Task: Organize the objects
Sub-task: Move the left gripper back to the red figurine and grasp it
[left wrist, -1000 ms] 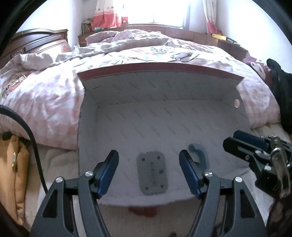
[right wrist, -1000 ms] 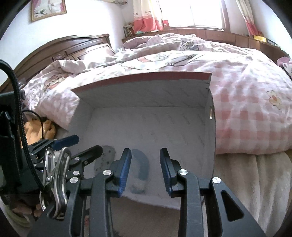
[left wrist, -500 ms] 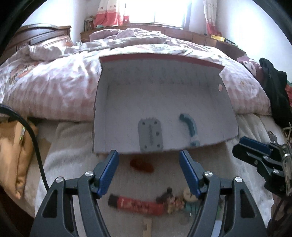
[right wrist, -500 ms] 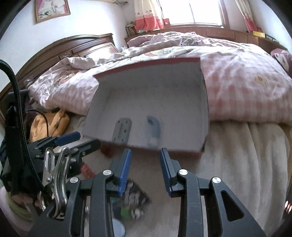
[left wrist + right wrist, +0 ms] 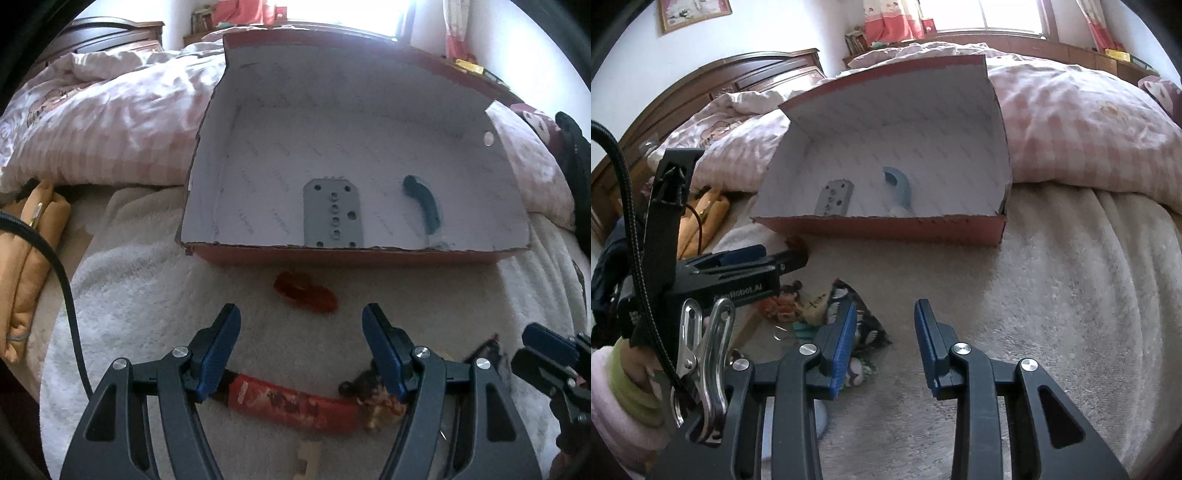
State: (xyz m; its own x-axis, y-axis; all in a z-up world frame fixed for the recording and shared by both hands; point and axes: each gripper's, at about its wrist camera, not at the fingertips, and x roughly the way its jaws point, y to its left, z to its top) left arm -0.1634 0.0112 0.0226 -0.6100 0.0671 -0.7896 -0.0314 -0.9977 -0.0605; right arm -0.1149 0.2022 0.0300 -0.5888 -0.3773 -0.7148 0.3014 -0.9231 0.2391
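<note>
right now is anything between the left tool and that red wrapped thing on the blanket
Nothing visible. The left tool, open, hangs over the long red packet, with bare blanket around it. A small figure toy touches the packet's right end.

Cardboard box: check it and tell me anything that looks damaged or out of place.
The cardboard box has a ragged, torn front edge. Only a grey plate and a curved blue piece lie inside; a red wrapper, an orange-red item and a small figure lie loose on the blanket in front.
</note>
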